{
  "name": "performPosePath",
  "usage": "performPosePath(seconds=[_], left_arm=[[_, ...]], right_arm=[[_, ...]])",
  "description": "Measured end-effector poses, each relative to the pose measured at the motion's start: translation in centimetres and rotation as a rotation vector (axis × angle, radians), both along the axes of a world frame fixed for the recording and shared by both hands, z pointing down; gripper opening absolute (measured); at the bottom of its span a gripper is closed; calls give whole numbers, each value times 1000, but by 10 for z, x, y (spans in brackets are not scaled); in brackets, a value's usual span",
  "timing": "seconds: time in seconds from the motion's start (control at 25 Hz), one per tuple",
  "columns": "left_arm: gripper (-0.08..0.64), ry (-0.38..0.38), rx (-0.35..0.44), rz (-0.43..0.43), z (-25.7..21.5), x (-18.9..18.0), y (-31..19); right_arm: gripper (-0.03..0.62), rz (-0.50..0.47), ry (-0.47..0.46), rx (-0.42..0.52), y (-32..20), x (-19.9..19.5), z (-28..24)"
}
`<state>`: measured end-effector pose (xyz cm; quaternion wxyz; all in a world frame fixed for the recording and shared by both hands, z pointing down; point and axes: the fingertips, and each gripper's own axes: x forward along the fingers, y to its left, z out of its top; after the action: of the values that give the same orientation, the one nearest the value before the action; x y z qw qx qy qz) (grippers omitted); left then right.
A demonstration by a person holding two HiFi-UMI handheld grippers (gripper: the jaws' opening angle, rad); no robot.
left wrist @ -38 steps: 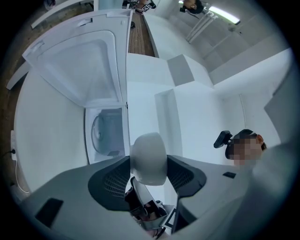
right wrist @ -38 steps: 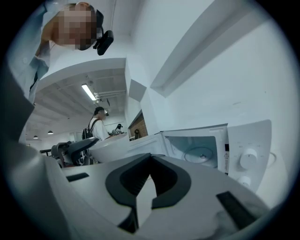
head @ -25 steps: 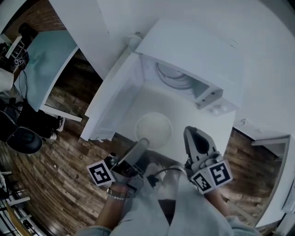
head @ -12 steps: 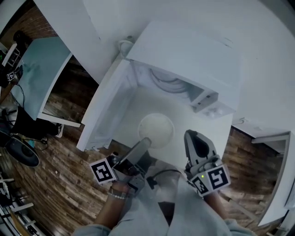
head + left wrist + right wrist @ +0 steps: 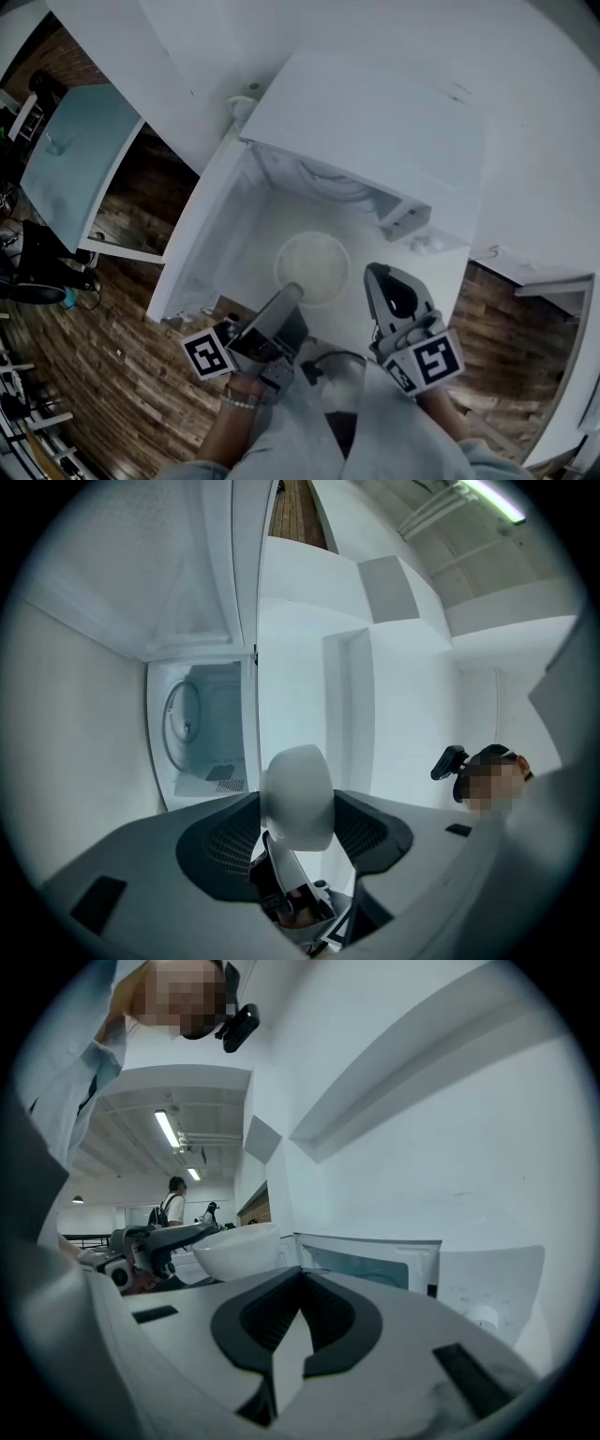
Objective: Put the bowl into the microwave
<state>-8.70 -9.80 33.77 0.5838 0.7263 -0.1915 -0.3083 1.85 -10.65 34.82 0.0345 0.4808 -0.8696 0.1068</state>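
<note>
In the head view a white bowl (image 5: 312, 265) hangs in front of the open white microwave (image 5: 375, 131). My left gripper (image 5: 289, 292) is shut on the bowl's near rim. In the left gripper view the bowl (image 5: 298, 794) stands edge-on between the jaws, with the microwave cavity (image 5: 202, 733) and its turntable ahead at the left. My right gripper (image 5: 375, 275) is shut and empty, just right of the bowl and apart from it. From the right gripper view, the bowl (image 5: 239, 1246) sits to the left and the microwave (image 5: 375, 1265) lies ahead.
The microwave door (image 5: 202, 234) swings open to the left. A white counter (image 5: 427, 258) lies under the bowl. A glass-topped table (image 5: 80, 150) stands on the wooden floor (image 5: 112, 356) at left. A person (image 5: 173, 1199) stands far off in the right gripper view.
Both grippers and the bowl have moved forward, closer to the microwave opening. The left gripper's hold on the bowl is the same; the right stays shut.
</note>
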Motion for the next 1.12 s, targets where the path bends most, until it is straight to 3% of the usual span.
performPosePath(seconds=[0.24,0.44,0.64,0.96,1.12], left_arm=[[236,-27,-23,-33,8,13,-9],[236,-25,-34,-33,13,29,-17],[236,-3,-40,-18,12,41,-29],[236,-23,-55,57,18,46,-52],[236,-12,-79,90,26,45,-62]], right_arm=[[5,-33,18,29,-4,15,2],[5,-112,89,90,0,17,4],[11,-108,94,91,1,23,9],[167,-83,134,87,-13,12,13],[238,-75,157,24,-17,-3,26]])
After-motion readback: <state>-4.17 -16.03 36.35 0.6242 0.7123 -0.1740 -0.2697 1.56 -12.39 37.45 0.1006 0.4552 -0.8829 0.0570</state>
